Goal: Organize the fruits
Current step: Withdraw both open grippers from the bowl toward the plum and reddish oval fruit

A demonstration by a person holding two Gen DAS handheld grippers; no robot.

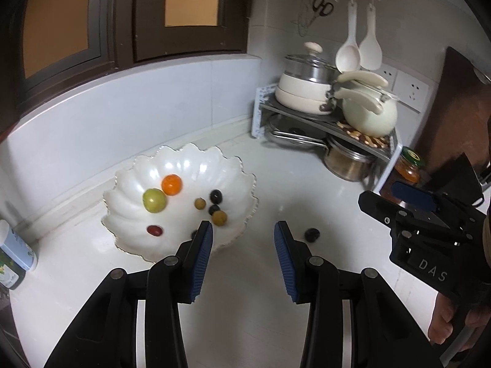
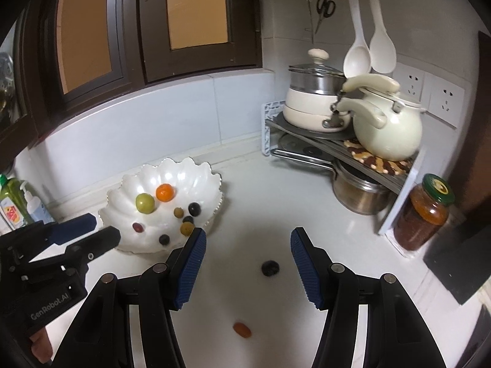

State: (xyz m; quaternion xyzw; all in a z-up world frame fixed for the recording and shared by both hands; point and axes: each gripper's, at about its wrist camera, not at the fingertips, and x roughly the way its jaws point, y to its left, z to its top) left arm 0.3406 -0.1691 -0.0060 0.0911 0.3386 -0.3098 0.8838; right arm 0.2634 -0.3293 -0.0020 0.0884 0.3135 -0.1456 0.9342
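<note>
A white scalloped bowl (image 1: 129, 184) (image 2: 196, 171) sits on the white counter and holds an orange fruit (image 1: 172, 184) (image 2: 165, 192), a green fruit (image 1: 154, 200) (image 2: 145, 203), a red one (image 1: 154, 230) (image 2: 137, 227) and several small dark and yellow fruits. A dark fruit (image 1: 312, 234) (image 2: 270, 267) lies loose on the counter right of the bowl. A small orange-red fruit (image 2: 242, 329) lies nearer, seen only in the right wrist view. My left gripper (image 1: 243, 233) is open and empty beside the bowl's right rim. My right gripper (image 2: 247, 239) is open and empty, above the dark fruit.
A metal rack (image 1: 322, 119) (image 2: 337, 144) with pots and a cream kettle (image 2: 386, 128) stands in the back right corner. A jar (image 2: 423, 214) stands beside it. Bottles (image 2: 15, 202) stand at the left. Spoons and scissors hang on the wall.
</note>
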